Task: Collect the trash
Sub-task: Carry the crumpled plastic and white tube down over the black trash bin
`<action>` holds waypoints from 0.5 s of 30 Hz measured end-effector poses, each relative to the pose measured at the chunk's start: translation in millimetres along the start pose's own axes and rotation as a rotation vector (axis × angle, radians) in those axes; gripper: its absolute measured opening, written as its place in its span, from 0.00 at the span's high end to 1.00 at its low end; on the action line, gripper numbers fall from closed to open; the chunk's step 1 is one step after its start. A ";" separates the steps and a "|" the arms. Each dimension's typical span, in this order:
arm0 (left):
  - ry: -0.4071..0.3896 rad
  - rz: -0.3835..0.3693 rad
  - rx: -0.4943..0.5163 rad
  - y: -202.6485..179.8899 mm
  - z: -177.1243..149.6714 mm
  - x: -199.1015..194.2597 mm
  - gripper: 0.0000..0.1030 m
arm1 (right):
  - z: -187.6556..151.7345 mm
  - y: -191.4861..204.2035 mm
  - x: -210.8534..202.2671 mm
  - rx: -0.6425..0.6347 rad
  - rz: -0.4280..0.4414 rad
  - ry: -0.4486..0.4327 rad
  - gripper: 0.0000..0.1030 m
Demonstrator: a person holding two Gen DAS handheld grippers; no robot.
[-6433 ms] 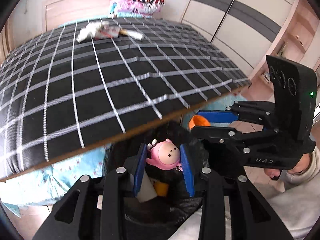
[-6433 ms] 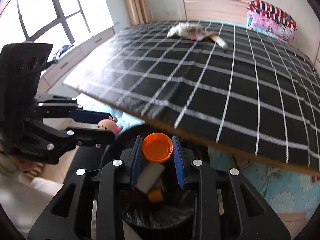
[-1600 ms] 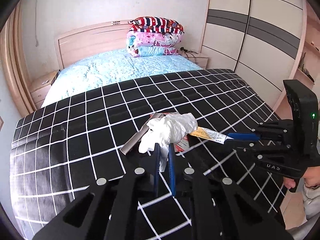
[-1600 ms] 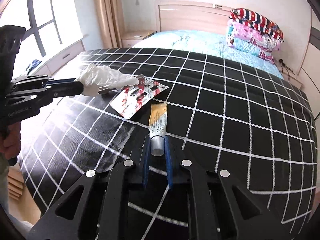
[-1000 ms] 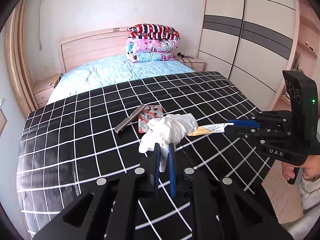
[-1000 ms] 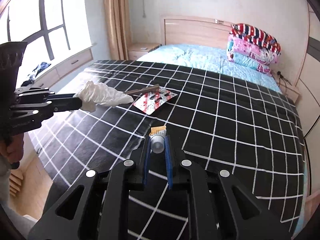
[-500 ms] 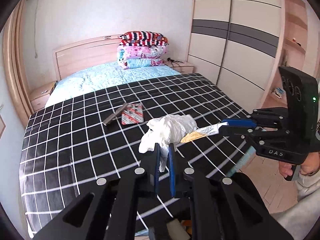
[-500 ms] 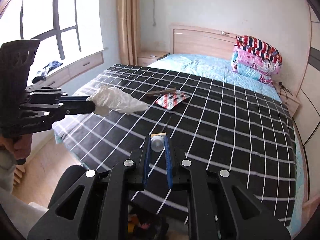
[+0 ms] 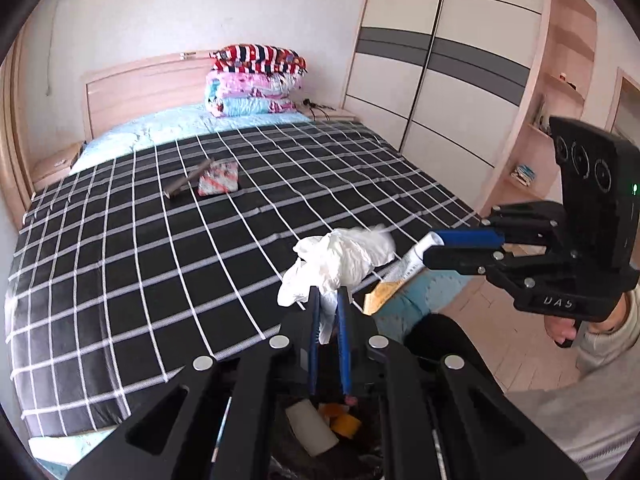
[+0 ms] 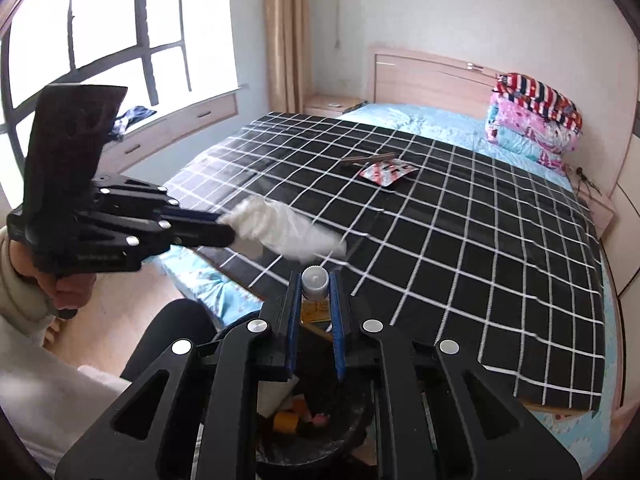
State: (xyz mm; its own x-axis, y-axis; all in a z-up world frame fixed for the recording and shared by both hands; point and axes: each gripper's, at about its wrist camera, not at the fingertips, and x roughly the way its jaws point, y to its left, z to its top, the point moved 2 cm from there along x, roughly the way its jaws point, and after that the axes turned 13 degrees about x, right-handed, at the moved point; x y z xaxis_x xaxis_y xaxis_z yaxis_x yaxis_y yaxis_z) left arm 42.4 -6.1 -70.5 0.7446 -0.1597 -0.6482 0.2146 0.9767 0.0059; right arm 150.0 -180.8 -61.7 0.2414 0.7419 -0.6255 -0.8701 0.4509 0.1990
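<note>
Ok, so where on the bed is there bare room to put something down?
Most of the checked cover is bare: the whole near half, and the side toward the wardrobe. The only clutter sits mid-bed, a foil packet beside a flat strip. The headboard end holds stacked quilts.

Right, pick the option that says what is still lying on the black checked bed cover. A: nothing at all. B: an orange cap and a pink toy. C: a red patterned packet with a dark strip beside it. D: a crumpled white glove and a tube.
C: the red patterned packet and the dark strip lie mid-cover, while the white glove and the tube are clamped in the grippers.
</note>
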 end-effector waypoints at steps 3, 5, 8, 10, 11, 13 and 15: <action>0.010 -0.030 -0.023 -2.2 -9.6 2.3 0.92 | -5.5 5.2 -1.5 -0.010 0.020 0.014 0.86; 0.023 -0.034 -0.029 -4.2 -15.7 3.3 0.92 | -10.2 8.3 -1.7 -0.014 0.028 0.024 0.86; 0.042 -0.048 -0.036 -7.4 -22.8 4.2 0.92 | -18.8 14.3 -1.6 -0.029 0.037 0.047 0.86; 0.058 -0.055 -0.035 -10.5 -27.9 6.3 0.92 | -25.6 16.9 -0.2 -0.031 0.043 0.066 0.86; 0.071 -0.060 -0.035 -12.1 -31.4 8.8 0.92 | -29.1 18.1 1.4 -0.030 0.045 0.077 0.86; 0.091 -0.065 -0.036 -13.9 -38.1 13.4 0.92 | -36.4 20.4 4.9 -0.035 0.053 0.101 0.86; 0.120 -0.070 -0.045 -13.6 -45.2 20.4 0.92 | -43.4 19.9 11.6 -0.031 0.052 0.128 0.86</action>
State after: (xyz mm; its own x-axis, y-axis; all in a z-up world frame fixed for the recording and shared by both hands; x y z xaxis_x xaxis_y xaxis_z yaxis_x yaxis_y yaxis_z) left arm 26.0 -16.2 -118.2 0.6471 -0.2121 -0.7324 0.2329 0.9696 -0.0750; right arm 116.8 -184.8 -97.7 0.1408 0.6934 -0.7066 -0.8933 0.3967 0.2113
